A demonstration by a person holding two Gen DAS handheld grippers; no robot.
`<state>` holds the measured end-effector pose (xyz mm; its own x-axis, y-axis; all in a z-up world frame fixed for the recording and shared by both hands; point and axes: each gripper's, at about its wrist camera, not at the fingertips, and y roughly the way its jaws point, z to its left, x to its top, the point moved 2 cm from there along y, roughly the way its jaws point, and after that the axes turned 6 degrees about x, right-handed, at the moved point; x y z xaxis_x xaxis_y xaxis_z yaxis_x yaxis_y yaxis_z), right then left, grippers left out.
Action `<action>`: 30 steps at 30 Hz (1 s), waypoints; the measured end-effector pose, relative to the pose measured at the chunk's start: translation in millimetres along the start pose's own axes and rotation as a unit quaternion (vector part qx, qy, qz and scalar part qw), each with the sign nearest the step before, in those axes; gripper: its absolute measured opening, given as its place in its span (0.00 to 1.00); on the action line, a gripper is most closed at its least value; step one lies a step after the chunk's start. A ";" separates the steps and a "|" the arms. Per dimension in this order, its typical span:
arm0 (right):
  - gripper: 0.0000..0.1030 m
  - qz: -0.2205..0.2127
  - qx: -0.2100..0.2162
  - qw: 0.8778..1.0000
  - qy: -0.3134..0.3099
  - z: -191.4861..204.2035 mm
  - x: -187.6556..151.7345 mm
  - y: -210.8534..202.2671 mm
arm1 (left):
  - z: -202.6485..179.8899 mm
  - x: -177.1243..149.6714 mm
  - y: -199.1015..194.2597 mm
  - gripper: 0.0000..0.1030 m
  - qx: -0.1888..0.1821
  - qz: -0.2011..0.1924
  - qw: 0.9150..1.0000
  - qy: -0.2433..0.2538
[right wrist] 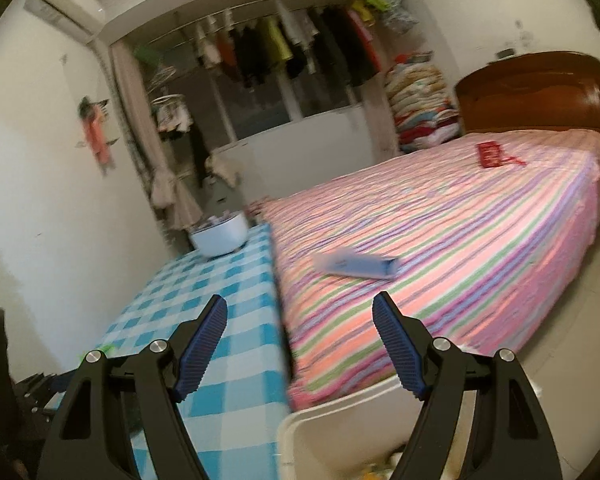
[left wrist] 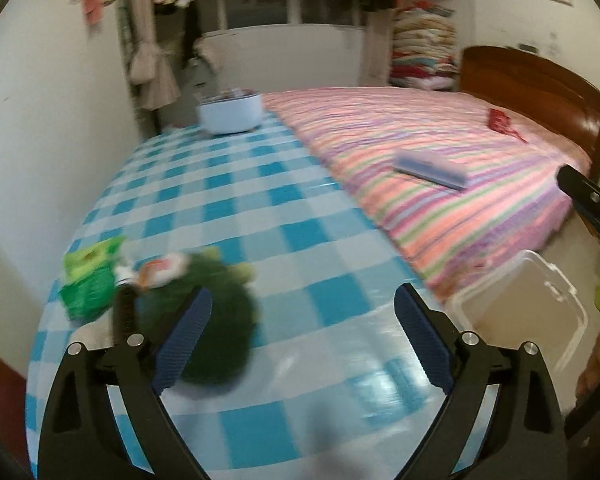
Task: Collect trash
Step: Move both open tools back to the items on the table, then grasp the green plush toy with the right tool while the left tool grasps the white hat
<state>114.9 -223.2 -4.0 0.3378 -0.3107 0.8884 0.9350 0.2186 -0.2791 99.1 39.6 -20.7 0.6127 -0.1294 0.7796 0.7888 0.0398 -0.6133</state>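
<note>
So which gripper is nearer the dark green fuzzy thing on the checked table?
Left. The left gripper hangs open just above the dark green fuzzy thing, which shows behind its left finger. The right gripper is open over the table edge beside the bed, farther off.

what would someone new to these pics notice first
Probably the pink striped bed filling the right side, with a blue flat box lying on it. Beside it, the blue checked table holds a dark green fuzzy thing and a green packet near the open left gripper.
</note>
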 end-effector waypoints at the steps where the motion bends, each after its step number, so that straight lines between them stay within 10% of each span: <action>1: 0.71 0.005 0.009 1.000 -0.003 8.7 -2.3 4.7 | 11.2 -1.3 1.3 0.89 0.008 0.003 1.000 -0.008; 16: 0.71 0.092 0.120 0.988 -0.032 122.7 -46.1 66.1 | 163.1 -40.3 23.8 0.89 0.103 0.061 0.985 -0.122; 30: 0.71 0.193 0.183 0.964 -0.006 179.6 -92.6 115.8 | 195.0 -63.3 54.7 0.89 0.087 0.101 0.980 -0.149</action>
<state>172.7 -2.9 -53.2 0.6499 -0.1313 0.7486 0.6387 0.6282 -0.4443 112.9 243.2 -78.9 0.7233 0.1930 0.6630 0.6308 0.2060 -0.7481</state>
